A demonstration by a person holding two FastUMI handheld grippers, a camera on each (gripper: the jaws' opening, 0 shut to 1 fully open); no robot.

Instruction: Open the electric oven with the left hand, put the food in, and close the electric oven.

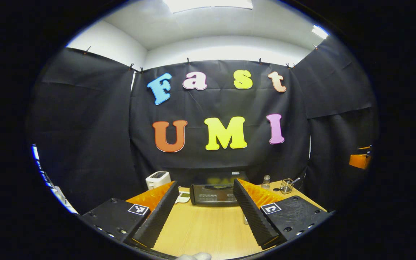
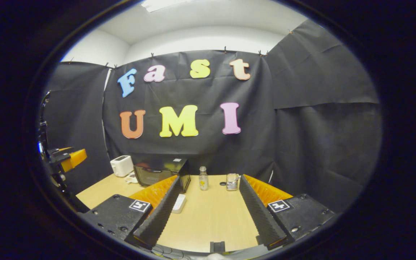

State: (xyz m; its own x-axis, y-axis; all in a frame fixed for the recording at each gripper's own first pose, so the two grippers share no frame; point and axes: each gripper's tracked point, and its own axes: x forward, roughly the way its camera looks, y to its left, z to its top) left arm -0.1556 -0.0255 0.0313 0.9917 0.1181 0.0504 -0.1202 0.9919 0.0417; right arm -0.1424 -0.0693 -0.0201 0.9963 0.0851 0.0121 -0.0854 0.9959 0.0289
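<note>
The black electric oven point(image 1: 213, 194) stands at the table's far side with its door closed; it also shows at the back left in the right gripper view point(image 2: 159, 169). My left gripper point(image 1: 206, 186) is open and empty, a way back from the oven and facing its door. My right gripper point(image 2: 211, 181) is open and empty too, over the table to the oven's right. A small white dish point(image 1: 183, 197) holding something dark lies left of the oven. A white oblong item point(image 2: 179, 203) lies by my right gripper's left finger; I cannot tell which is the food.
A white toaster point(image 1: 158, 178) stands left of the oven. A small glass bottle point(image 2: 203, 178) and a glass cup point(image 2: 232, 181) with a spoon stand to its right. The wooden table point(image 2: 211, 220) runs toward me. The other gripper's orange body point(image 2: 71, 157) hangs at the left.
</note>
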